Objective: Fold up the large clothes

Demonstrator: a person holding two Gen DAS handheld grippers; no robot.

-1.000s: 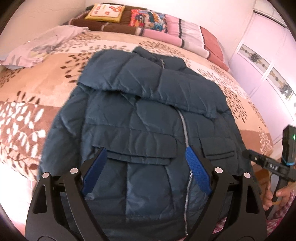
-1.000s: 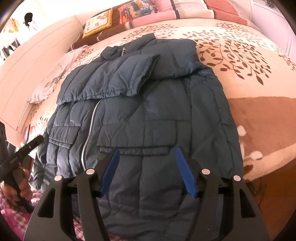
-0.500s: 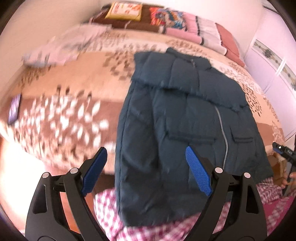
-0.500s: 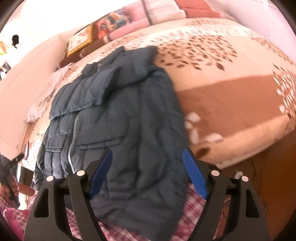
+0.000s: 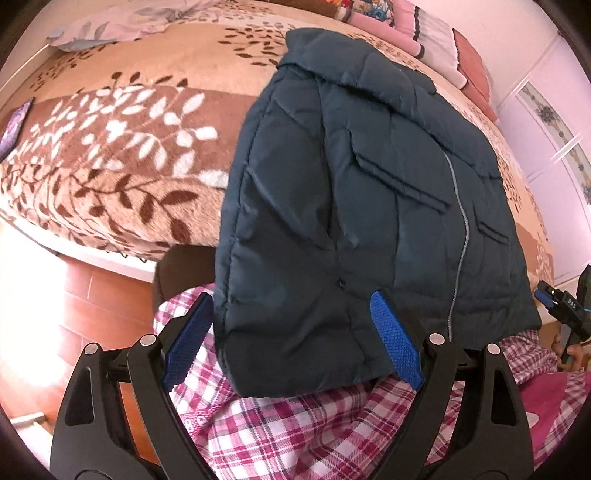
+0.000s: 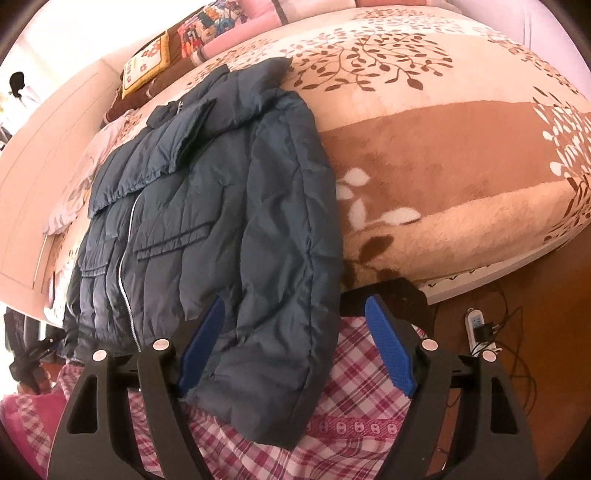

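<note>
A dark blue padded jacket (image 5: 362, 192) lies front up on the bed, zipped, sleeves folded across its chest, its hem hanging over the bed's near edge. My left gripper (image 5: 291, 339) is open with its blue pads on either side of the hem's left corner. In the right wrist view the jacket (image 6: 229, 206) shows again, and my right gripper (image 6: 295, 347) is open around the hem's right corner. Neither gripper holds the cloth. The right gripper also shows in the left wrist view (image 5: 565, 302) at the far right edge.
The bed has a brown and cream leaf-pattern blanket (image 5: 122, 147), with pillows (image 6: 155, 62) at its head and a pale cloth (image 5: 122, 22) at the far left. Pink plaid trousers (image 5: 314, 424) are just below the grippers. A power strip with cables (image 6: 480, 328) lies on the floor.
Both grippers have pulled back and down from over the jacket's middle to its hanging hem. The left moved to the left corner, the right to the right corner. Both stayed open.
</note>
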